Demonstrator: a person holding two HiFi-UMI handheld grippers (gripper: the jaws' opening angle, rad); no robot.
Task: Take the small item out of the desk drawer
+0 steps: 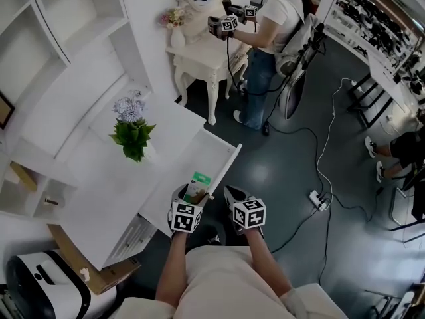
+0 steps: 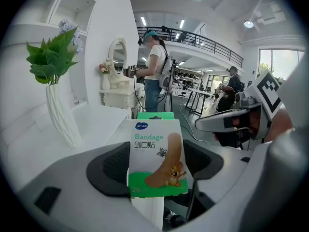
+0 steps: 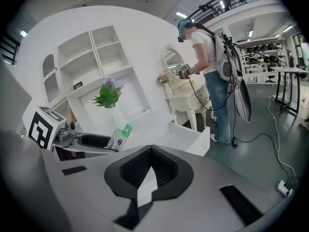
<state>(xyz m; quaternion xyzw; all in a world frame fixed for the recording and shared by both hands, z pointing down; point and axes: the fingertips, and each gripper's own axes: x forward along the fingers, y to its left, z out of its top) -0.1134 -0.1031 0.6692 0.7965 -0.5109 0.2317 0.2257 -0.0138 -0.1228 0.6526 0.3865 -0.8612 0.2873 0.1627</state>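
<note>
A small green and white bandage box [image 1: 198,185] stands upright between the jaws of my left gripper [image 1: 193,193], which is shut on it, over the near end of the open white desk drawer [image 1: 229,160]. In the left gripper view the box [image 2: 156,151] fills the middle, clamped between the black pads [image 2: 112,167]. My right gripper [image 1: 234,195] hovers just right of it, beside the drawer's front, shut and empty. The right gripper view shows its own jaws [image 3: 151,151] closed together, with the left gripper [image 3: 91,140] and the box [image 3: 119,137] to the left.
A vase of green leaves and pale flowers [image 1: 133,133] stands on the white desk [image 1: 99,178]. Another person [image 1: 269,38] with grippers stands at a vanity table [image 1: 199,52]. A power strip [image 1: 317,199] and cables lie on the dark floor. A cardboard box [image 1: 99,274] sits below the desk.
</note>
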